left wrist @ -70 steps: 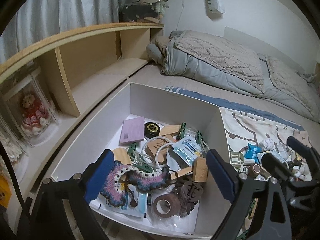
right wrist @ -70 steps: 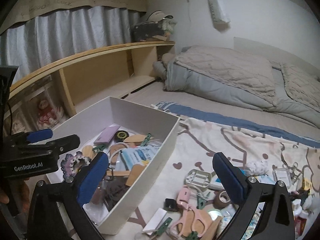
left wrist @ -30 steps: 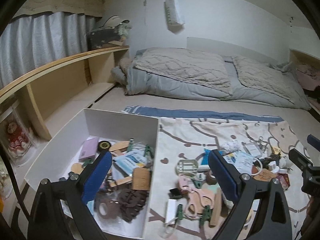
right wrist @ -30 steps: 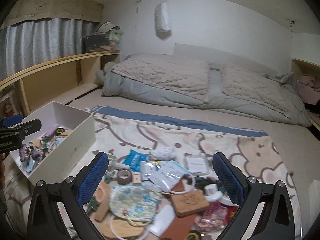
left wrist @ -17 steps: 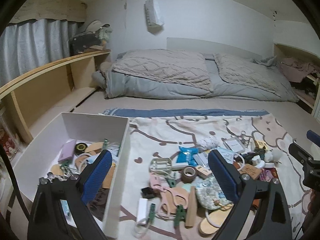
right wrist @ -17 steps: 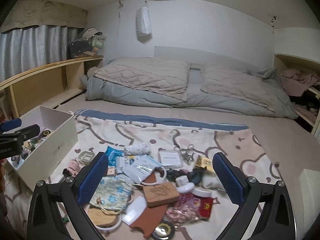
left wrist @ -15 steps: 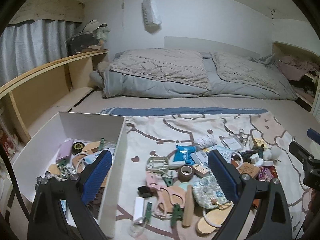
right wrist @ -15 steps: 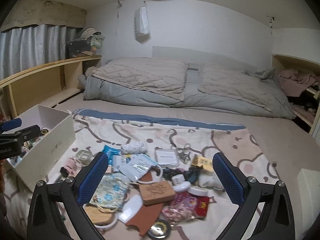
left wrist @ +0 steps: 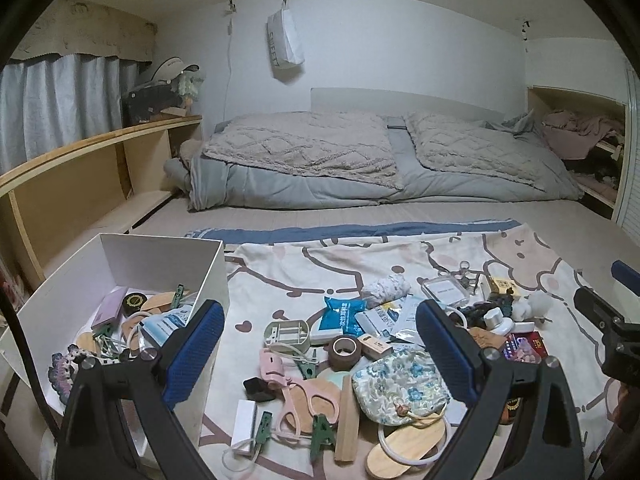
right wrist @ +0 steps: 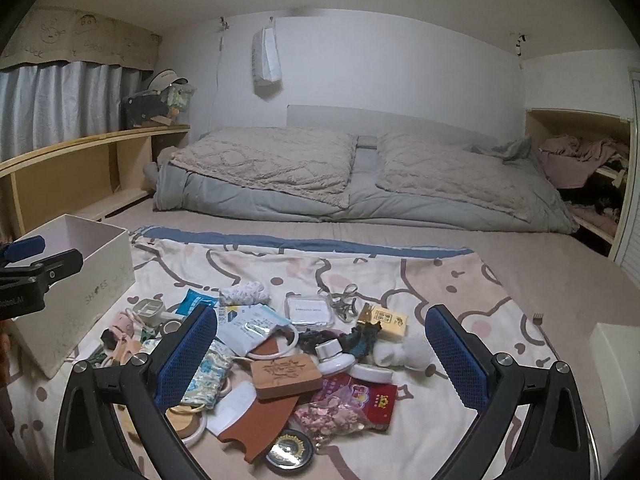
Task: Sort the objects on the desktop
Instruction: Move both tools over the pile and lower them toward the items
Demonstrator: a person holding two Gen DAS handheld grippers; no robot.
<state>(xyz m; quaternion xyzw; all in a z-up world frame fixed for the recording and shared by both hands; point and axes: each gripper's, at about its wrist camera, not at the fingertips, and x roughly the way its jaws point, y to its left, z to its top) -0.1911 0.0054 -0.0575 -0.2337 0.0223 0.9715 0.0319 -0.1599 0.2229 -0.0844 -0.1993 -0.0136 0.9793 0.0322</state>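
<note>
A: Foreground, both views?

B: The left gripper [left wrist: 320, 344] and the right gripper [right wrist: 322, 350] each hang with jaws wide apart and nothing between the blue pads. Both are above the clutter, touching none of it.

A: Directly beneath them?

B: Under the left gripper lie pink scissors [left wrist: 310, 400], a floral pouch [left wrist: 400, 386] and a brown tape roll [left wrist: 345, 350]. Under the right gripper, a carved wooden block [right wrist: 286, 374] rests on a brown leather piece [right wrist: 260, 420], beside a red packet [right wrist: 370, 400].

A: And the sorting container?

B: The white box [left wrist: 208, 276] stands at the left edge of the cartoon-print blanket [right wrist: 440, 280], just beside the pile. It already holds a lilac card [left wrist: 108, 306], a round black tin [left wrist: 134, 302] and other small items.

A: Background?

B: A folded grey duvet [left wrist: 304, 184] lies across the bed, a wooden shelf [left wrist: 80, 148] runs along the left, and a white bag [right wrist: 266, 58] hangs on the wall.
</note>
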